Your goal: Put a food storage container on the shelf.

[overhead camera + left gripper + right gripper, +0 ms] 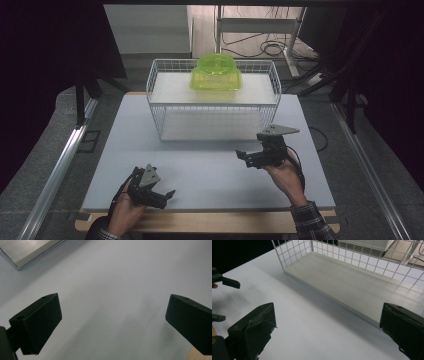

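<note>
A white wire rack (pixel 156 107) stands at the back middle of the pale table (pixel 210 182). On its upper shelf sits a yellow-green translucent plastic container (pixel 216 75). My left gripper (pixel 167 197) is held low near the table's front left edge, open with nothing between its jaws (pixel 113 305). My right gripper (pixel 243 159) hovers in front of the rack's right end, also open and empty (pixel 328 312). It looks toward the rack's lower shelf board (pixel 352 285). The left gripper (pixel 232 302) appears at the far left of the right gripper view.
A corner of the rack's lower board (pixel 30 250) shows in the left gripper view. Metal rails (pixel 55 170) run along the floor on both sides of the table. Cables (pixel 270 47) and desk legs lie behind the rack.
</note>
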The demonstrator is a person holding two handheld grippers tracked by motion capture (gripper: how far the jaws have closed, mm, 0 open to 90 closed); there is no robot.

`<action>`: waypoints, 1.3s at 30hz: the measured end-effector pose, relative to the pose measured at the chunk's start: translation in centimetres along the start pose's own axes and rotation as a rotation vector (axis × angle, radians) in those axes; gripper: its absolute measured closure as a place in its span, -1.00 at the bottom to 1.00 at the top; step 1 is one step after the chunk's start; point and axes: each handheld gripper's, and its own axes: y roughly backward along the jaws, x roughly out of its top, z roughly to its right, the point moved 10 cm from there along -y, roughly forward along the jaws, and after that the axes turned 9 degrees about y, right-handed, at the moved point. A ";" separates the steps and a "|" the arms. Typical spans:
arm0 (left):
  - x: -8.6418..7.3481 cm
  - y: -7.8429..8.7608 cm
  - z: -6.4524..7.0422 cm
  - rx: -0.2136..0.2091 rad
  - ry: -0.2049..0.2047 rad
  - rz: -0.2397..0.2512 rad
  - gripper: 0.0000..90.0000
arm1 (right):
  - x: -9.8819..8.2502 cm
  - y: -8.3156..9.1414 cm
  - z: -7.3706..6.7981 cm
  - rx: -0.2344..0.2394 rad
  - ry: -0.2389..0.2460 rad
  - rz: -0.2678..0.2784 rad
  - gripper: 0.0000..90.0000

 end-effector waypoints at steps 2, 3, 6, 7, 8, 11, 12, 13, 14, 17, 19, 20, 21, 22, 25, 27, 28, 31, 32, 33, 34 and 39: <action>0.0 0.0 0.0 0.001 0.001 0.000 -1.00 | -0.5 0.1 0.0 0.000 0.003 -0.007 -0.99; 0.0 0.0 0.0 0.001 0.000 -0.001 -1.00 | -0.8 0.1 0.0 -0.004 0.007 -0.011 -0.99; 0.0 0.0 0.1 0.001 -0.001 0.000 -1.00 | -1.6 0.1 0.0 -0.018 0.011 -0.024 -0.99; 0.0 0.0 0.1 0.001 -0.002 -0.001 -1.00 | -1.8 0.2 0.1 -0.024 0.011 -0.028 -0.99; 0.0 0.0 0.0 0.001 -0.004 0.000 -1.00 | -2.1 0.2 0.2 -0.028 0.010 -0.028 -0.99; 0.0 0.0 0.1 0.001 -0.005 -0.001 -1.00 | -2.8 0.3 0.3 -0.036 0.004 -0.032 -0.99; 0.0 0.0 0.1 0.001 -0.006 -0.001 -1.00 | -3.1 0.4 0.4 -0.039 0.003 -0.037 -0.99; 0.0 -0.1 0.1 0.001 -0.006 -0.001 -1.00 | -3.4 0.4 0.4 -0.042 0.001 -0.038 -0.99; 0.0 -0.1 0.1 0.001 -0.007 -0.002 -1.00 | -3.6 0.4 0.4 -0.043 -0.002 -0.040 -0.99; 0.0 -0.1 0.2 -0.001 -0.009 -0.005 -1.00 | -4.4 0.4 0.4 -0.053 -0.003 -0.050 -0.99; -0.1 -0.2 0.2 -0.002 -0.011 -0.008 -1.00 | -4.9 0.4 0.4 -0.059 -0.001 -0.059 -0.99; -0.1 -0.2 0.3 -0.002 -0.008 -0.007 -1.00 | -5.2 0.4 0.4 -0.063 -0.002 -0.060 -0.99; -0.1 -0.2 0.2 -0.002 -0.008 -0.008 -1.00 | -5.4 0.5 0.5 -0.067 -0.002 -0.061 -0.99; -0.1 -0.2 0.2 -0.002 -0.008 -0.008 -1.00 | -5.7 0.5 0.5 -0.069 -0.006 -0.064 -0.99; -0.1 -0.2 0.2 -0.002 -0.007 -0.007 -1.00 | -6.5 0.5 0.6 -0.075 -0.012 -0.075 -0.99; -0.1 -0.2 0.2 0.000 -0.008 -0.008 -1.00 | -7.0 0.6 0.7 -0.079 -0.015 -0.079 -0.99; -0.1 -0.3 0.2 0.000 -0.010 -0.008 -1.00 | -7.3 0.6 0.7 -0.082 -0.019 -0.082 -0.99; -0.2 -0.3 0.2 0.002 -0.011 -0.010 -1.00 | -7.9 0.7 0.7 -0.082 -0.027 -0.089 -0.99; -0.2 -0.3 0.1 0.004 -0.015 -0.011 -1.00 | -8.2 0.7 0.7 -0.083 -0.029 -0.092 -0.99; -0.2 -0.3 0.1 0.003 -0.012 -0.011 -1.00 | -8.4 0.8 0.7 -0.084 -0.028 -0.095 -0.99; -0.2 -0.3 0.1 0.003 -0.012 -0.012 -1.00 | -8.7 0.8 0.7 -0.085 -0.031 -0.096 -0.99; -0.3 -0.4 0.1 0.006 -0.018 -0.017 -1.00 | -9.9 0.8 0.6 -0.082 -0.030 -0.117 -0.99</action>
